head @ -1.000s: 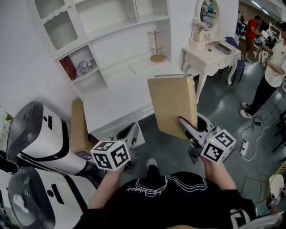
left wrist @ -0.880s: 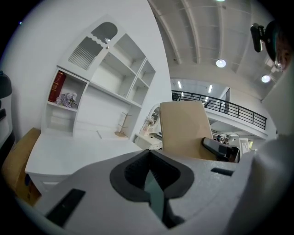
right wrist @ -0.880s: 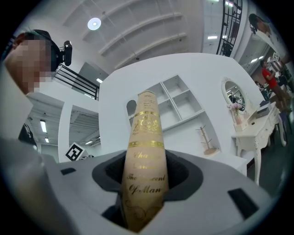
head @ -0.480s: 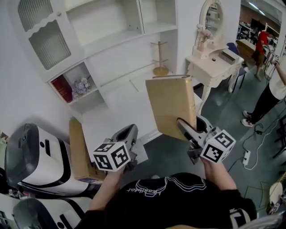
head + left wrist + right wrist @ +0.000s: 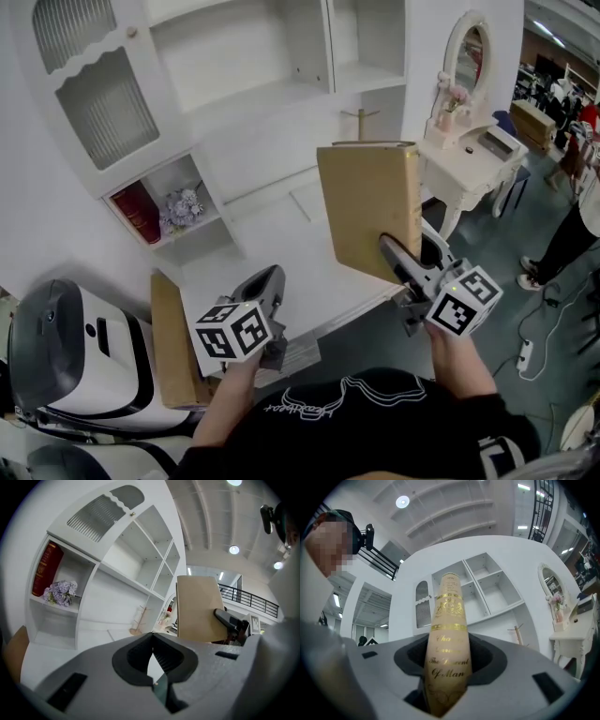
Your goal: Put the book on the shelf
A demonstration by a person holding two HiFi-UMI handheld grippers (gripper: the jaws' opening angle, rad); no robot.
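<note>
Right gripper view shows my right claw (image 5: 445,670) clamped on the upright book (image 5: 449,616), spine facing me so, I judge, it enters the shelf (image 5: 487,590) pages-first; my left claw (image 5: 153,656) is closed on nothing.

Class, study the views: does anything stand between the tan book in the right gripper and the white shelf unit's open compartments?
Nothing visible does. The tan hardcover book, clamped in the right gripper, faces the white shelf unit across open air; only the white desktop lies below.
</note>
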